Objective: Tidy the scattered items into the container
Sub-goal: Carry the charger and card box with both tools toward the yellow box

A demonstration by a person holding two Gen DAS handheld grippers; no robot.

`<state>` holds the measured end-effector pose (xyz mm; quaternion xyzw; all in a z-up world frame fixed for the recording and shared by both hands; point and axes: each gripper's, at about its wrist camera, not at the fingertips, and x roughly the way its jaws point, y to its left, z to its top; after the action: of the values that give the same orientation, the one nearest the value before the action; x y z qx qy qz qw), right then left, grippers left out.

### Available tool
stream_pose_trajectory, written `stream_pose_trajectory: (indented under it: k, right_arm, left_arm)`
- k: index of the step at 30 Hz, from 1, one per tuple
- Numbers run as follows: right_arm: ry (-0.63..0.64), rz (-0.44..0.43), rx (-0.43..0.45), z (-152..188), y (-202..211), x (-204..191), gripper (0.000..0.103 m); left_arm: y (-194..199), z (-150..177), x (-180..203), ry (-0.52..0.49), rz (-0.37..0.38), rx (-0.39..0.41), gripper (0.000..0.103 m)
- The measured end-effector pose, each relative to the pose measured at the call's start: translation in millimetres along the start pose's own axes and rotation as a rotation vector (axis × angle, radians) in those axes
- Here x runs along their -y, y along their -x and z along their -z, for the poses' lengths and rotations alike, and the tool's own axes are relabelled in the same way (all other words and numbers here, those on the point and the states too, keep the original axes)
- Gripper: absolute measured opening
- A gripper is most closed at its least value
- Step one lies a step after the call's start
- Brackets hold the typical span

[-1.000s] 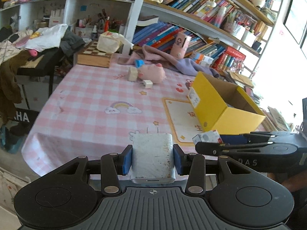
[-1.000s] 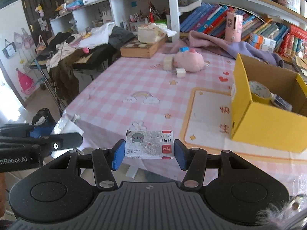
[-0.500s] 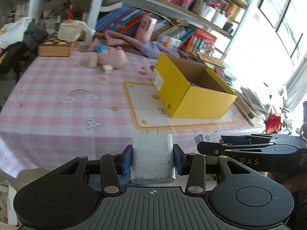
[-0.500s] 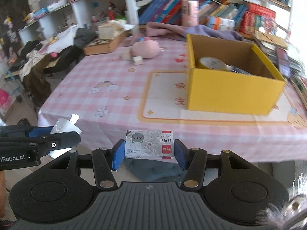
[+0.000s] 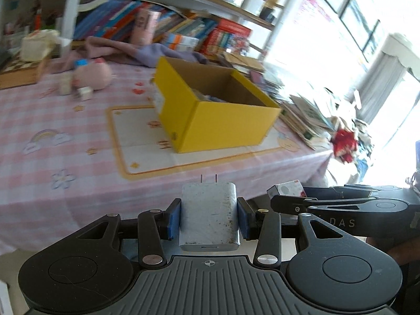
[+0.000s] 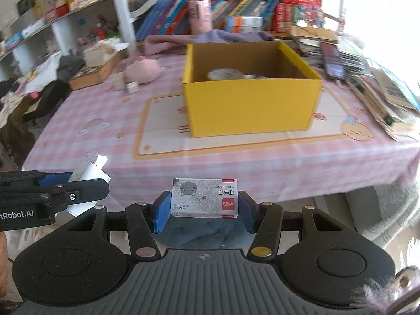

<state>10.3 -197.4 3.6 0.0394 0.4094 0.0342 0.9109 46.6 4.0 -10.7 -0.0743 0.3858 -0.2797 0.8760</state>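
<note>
My left gripper (image 5: 209, 220) is shut on a white plug charger (image 5: 209, 216), prongs pointing forward, held off the table's near edge. My right gripper (image 6: 204, 207) is shut on a small staple box (image 6: 204, 197) with a red label. The open yellow cardboard box (image 5: 223, 120) stands on the mat ahead; in the right wrist view the yellow box (image 6: 252, 107) holds a tape roll (image 6: 225, 74) and other items. Each gripper shows at the side of the other's view: the right one (image 5: 341, 204), the left one (image 6: 52, 197).
A pink plush pig (image 6: 143, 71) and small white blocks (image 6: 132, 88) lie at the table's far left. A purple cloth (image 6: 210, 39) lies behind the box. Stacked books and papers (image 6: 380, 78) crowd the right edge. Bookshelves (image 5: 183, 26) stand behind the pink checked table (image 6: 105, 115).
Both grippers have swung right and moved nearer the yellow box, which now sits ahead of them. Both still hold their items.
</note>
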Motion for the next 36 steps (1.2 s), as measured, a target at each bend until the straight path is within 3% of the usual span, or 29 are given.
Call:
stream_pose_trajectory:
  k: [17,36]
  right_arm:
    - [-0.128,0.095,-0.003,9,12,61,0.052]
    - [-0.122,0.064,-0.007,-16,-16,96,0.052]
  left_arm:
    - [-48,-14,50,-0.106,0.109,-0.076,0.042]
    - [-82,-37,59,-0.103,0.075,-0.075,0.042]
